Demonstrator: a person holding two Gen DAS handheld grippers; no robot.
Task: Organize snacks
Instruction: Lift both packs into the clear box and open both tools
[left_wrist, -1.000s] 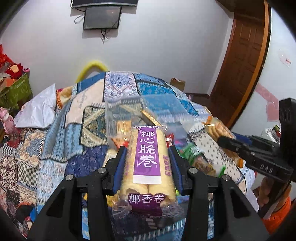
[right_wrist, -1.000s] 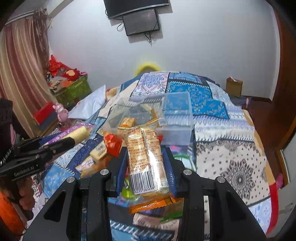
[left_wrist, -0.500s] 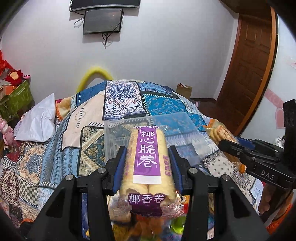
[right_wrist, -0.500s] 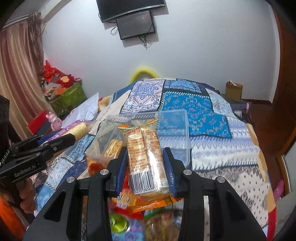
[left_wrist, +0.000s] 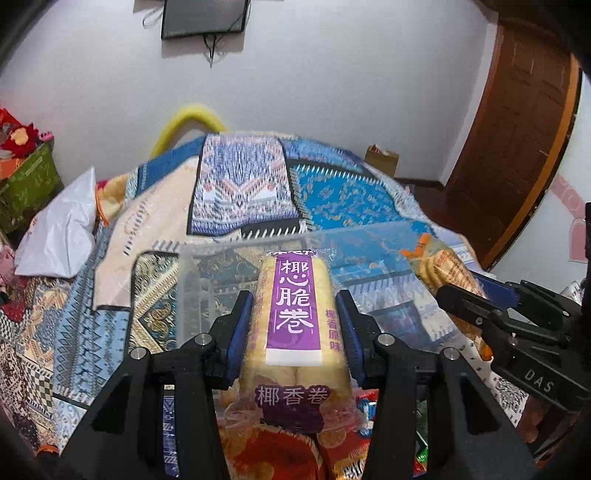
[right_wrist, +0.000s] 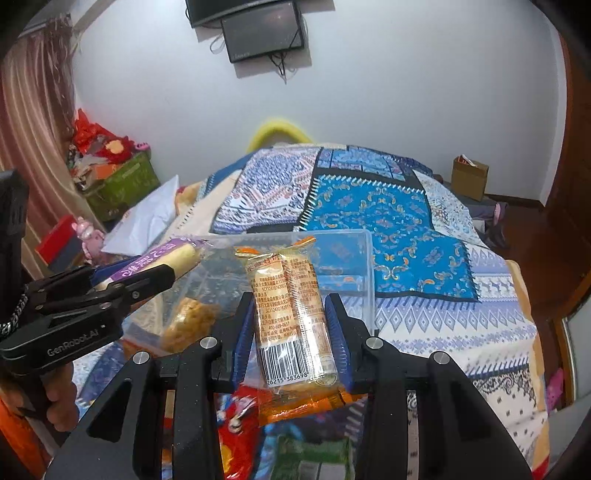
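Nearest the left wrist camera, the left gripper (left_wrist: 295, 325) is clamped on a purple-labelled roll pack (left_wrist: 295, 314), its blue pads pressing the pack's two long sides, the pack pointing toward 12 o'clock. In the right wrist view the right gripper (right_wrist: 290, 328) is likewise closed on an orange cracker pack (right_wrist: 291, 321), barcode end toward the camera. Under both grippers, at 6 o'clock, loose snacks (right_wrist: 240, 421) lie heaped on the bed (right_wrist: 461, 325).

Just beyond the held packs, at 12 o'clock, stands the clear bin (right_wrist: 347, 258) on the quilt; a yellowish snack (right_wrist: 188, 321) shows through its near wall. From the left view the right gripper appears at 3 o'clock with its pack over the bin's right part; from the right view the left gripper is at 9 o'clock over the left part.

The step in hand looks like carrying both packs to the bin. To do it well, each pack should clear the near rim before the jaws part, go low so it lies flat rather than tipping out, and the two grippers should keep to their own sides so they do not knock together. The wrappers are slick and the contents brittle, so no harder squeeze seems wise.

Farther off are a pillow (left_wrist: 59, 236), a brown door (left_wrist: 517, 140) and a wall screen (right_wrist: 264, 31).
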